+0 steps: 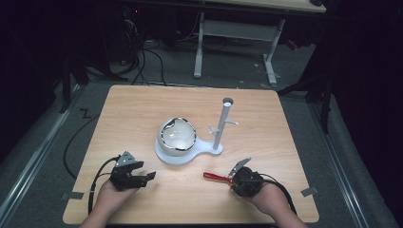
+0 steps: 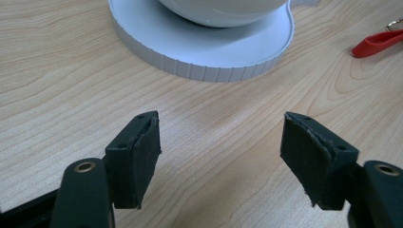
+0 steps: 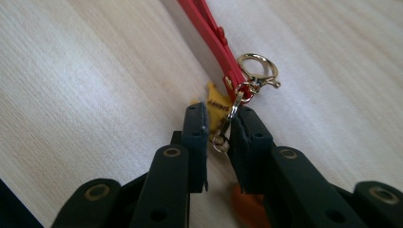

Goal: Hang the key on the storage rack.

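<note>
Between right gripper (image 3: 219, 124) fingers: keychain (image 3: 223, 71), red strap, gold clasp, yellow tag, pinched; left gripper (image 2: 221, 152) fingers wide.

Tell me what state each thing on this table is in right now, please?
Left gripper: jaws wide open, nothing between them, low over the table.
Right gripper: jaws nearly shut around the keychain's metal ring.
Red keychain: strap lying flat on the table, gold clasp at the jaws' end.
Bowl: resting on the white stand's base.
White stand: upright, pegs bare.
</note>
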A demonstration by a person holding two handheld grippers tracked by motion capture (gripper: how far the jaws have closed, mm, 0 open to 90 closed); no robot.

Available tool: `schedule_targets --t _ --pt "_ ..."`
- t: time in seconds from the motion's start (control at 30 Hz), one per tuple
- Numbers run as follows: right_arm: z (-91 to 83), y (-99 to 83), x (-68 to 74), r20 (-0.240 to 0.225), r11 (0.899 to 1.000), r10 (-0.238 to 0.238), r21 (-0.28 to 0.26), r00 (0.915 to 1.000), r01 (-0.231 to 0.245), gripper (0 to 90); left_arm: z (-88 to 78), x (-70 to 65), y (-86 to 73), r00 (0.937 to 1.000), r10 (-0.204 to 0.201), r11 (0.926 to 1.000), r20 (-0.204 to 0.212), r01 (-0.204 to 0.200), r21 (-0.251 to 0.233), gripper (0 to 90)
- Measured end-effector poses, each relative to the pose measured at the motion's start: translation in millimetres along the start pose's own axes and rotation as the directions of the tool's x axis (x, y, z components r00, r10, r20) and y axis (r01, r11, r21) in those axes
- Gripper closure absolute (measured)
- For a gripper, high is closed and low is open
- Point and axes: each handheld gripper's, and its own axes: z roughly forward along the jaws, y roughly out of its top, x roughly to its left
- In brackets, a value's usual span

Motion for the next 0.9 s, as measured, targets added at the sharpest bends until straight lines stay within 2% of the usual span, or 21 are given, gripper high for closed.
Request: schedule_targets --t 0.03,0.13,0.27,0.33,0.43,0.57,0.67,0.8,0.83,0.87,0.9 --pt "4.0 -0.1 0.6 0.011 1.000 0.005 0.021 0.9999 -0.005 72.1 0.1 -0.2 -0.1 1.0000 0.000 1.0000 0.000 0.000 0.001 30.0" --pt "5.8 0.2 -1.8 0.009 0.999 0.029 0.030 0.9995 -0.030 71.1 0.0 -1.1 -0.3 1.0000 0.003 1.0000 -0.001 -0.003 0.004 30.1" --pt "6.7 2.1 -8.6 -0.015 0.997 0.053 0.051 0.9985 -0.053 71.0 0.1 -0.1 -0.3 1.0000 0.002 1.0000 0.000 -0.002 0.004 30.1" --pt "7.2 3.7 -11.3 -0.024 0.996 0.063 0.063 0.9977 -0.062 72.6 -0.1 -0.1 -0.3 1.0000 0.003 1.0000 -0.001 -0.003 0.003 30.1" --pt "7.2 5.4 -15.5 -0.040 0.995 0.068 0.073 0.9969 -0.065 79.6 -0.4 0.2 -0.4 1.0000 0.004 1.0000 0.000 -0.004 0.003 30.1" --pt "4.9 9.0 -17.4 -0.058 0.992 0.069 0.107 0.9960 -0.062 80.7 -0.8 0.7 -0.5 1.0000 0.001 1.0000 0.001 -0.001 0.000 30.1" --pt "-2.7 14.1 -18.3 -0.060 0.990 0.053 0.135 0.9968 -0.045 80.9 -0.7 0.4 -0.5 1.0000 0.003 1.0000 0.003 -0.003 -0.001 30.1" --pt "-19.3 22.3 -22.6 -0.069 0.990 0.042 0.135 0.9967 -0.032 81.1 -0.9 0.4 -0.4 1.0000 0.002 1.0000 0.005 -0.002 -0.004 30.1" --pt "-24.2 24.3 -23.8 -0.064 0.990 0.041 0.140 0.9971 -0.032 81.2 -1.0 0.2 -0.5 1.0000 0.003 1.0000 0.004 -0.003 -0.004 30.1" --pt "-33.5 27.5 -26.8 -0.056 0.988 0.061 0.148 0.9965 -0.053 81.2 -1.1 0.1 -0.5 1.0000 0.004 1.0000 0.003 -0.004 -0.003 30.1" --pt "-33.5 27.5 -26.8 -0.056 0.988 0.061 0.148 0.9965 -0.053 81.2 -1.2 -0.1 -0.6 1.0000 0.005 1.0000 0.002 -0.005 -0.002 30.1"
